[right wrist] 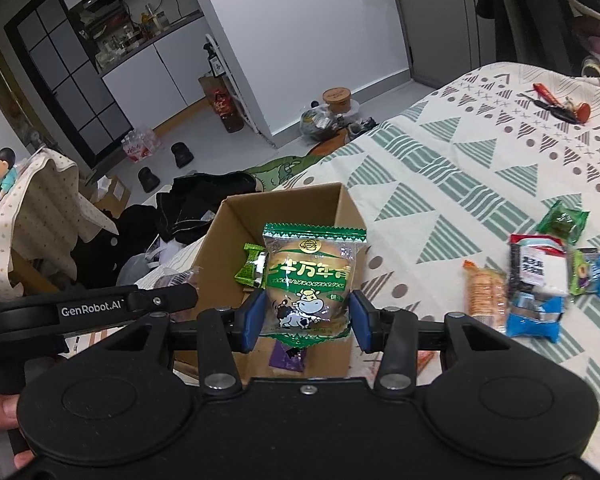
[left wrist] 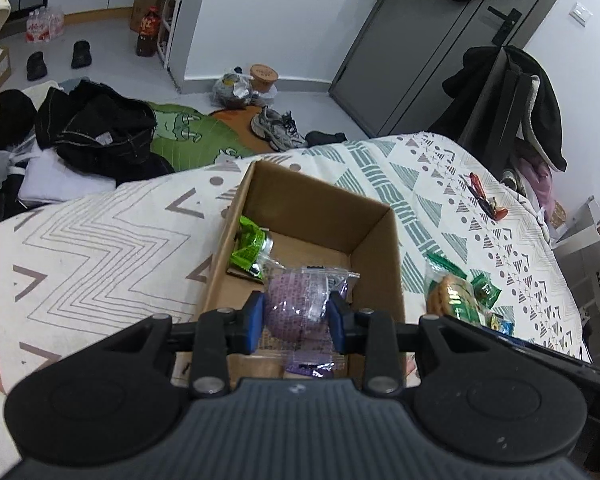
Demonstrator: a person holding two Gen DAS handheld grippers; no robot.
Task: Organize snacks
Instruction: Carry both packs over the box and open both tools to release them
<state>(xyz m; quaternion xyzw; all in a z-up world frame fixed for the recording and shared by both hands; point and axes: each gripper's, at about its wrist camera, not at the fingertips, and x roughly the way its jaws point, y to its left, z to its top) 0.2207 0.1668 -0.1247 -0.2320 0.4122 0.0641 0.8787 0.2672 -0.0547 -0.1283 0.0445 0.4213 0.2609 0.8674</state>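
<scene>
Ribbed grey housing and two round black knuckles are filling the foreground of the left wrist view; beyond them the left gripper (left wrist: 296, 316) is pinching a purple bun (left wrist: 294, 306) between its blue rubber pads, the jaws pressing into both sides of the soft, rounded cake; its clear crinkled wrapper is flaring out past the pads, one sealed end pointing away over the cardboard box (left wrist: 374, 248) and the other back toward the camera, so its long axis is running fore and aft. Inside that brown, matte, open-topped box a glossy lime-green packet (left wrist: 250, 248) is leaning against the left wall. Further right, small foil snack packets (left wrist: 460, 292) are lying on the patterned bedspread (left wrist: 100, 240) just beside the box.

Smooth black housing is lying nearest in the right wrist view; the right gripper (right wrist: 306, 316) is clamping a green cow-print cake packet (right wrist: 310, 284) by its lower half, pads touching both edges; the shiny film pouch is standing upright, its zigzag-sealed top pointing up and its long axis vertical, hanging over the box's open mouth. To the right, a loose cluster of snacks (right wrist: 536, 284) is resting on the bedspread, well apart from the box.
</scene>
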